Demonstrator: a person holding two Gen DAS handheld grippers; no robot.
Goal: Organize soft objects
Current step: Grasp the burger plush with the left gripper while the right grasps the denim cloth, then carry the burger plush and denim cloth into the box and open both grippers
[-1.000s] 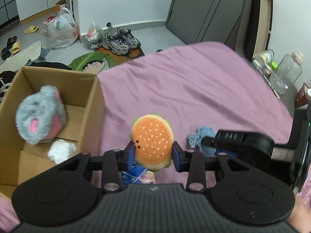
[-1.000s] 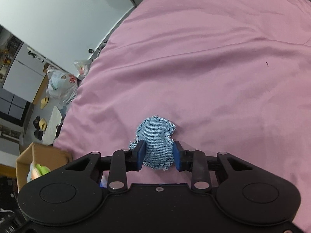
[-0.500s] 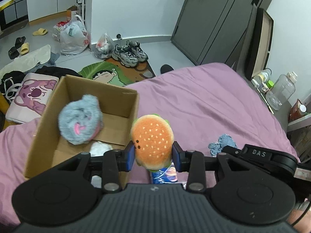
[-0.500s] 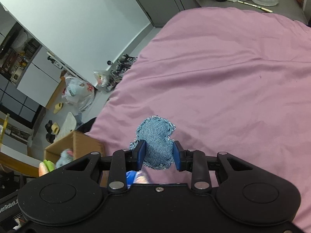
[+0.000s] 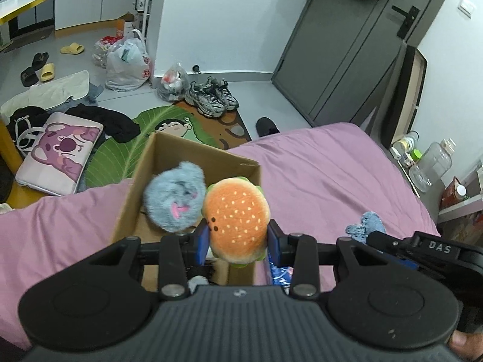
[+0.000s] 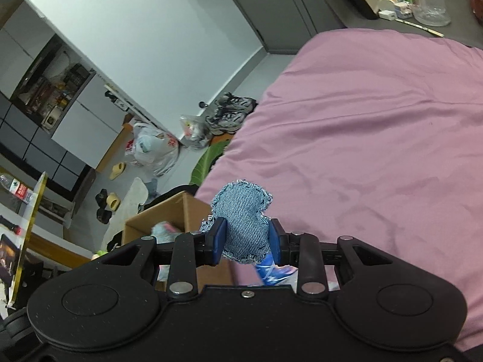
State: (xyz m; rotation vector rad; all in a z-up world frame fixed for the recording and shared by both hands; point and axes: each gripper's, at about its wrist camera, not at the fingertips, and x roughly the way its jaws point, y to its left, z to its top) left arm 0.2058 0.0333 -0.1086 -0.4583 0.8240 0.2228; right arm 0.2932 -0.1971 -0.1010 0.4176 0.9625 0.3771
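The left gripper [image 5: 237, 243] is clamped on the burger plush [image 5: 236, 219], which fills the gap between its pads and hangs over the near right corner of the box [image 5: 197, 150]; the right gripper [image 6: 247, 239] pinches the denim heart [image 6: 243, 221], held above the bed [image 6: 377, 138] with the box's corner low to its left. To do the drop well, I would carry each toy fully past the rim before opening; the burger looks nearest, and the heart seems to have further to travel. The grey plush [image 5: 174, 199] already lies inside, just left of the burger, so free floor looks scarce on that side; aim for the nearer, emptier part. A blue packet [image 5: 279, 273] lies on the bed beside the box, under the left gripper.
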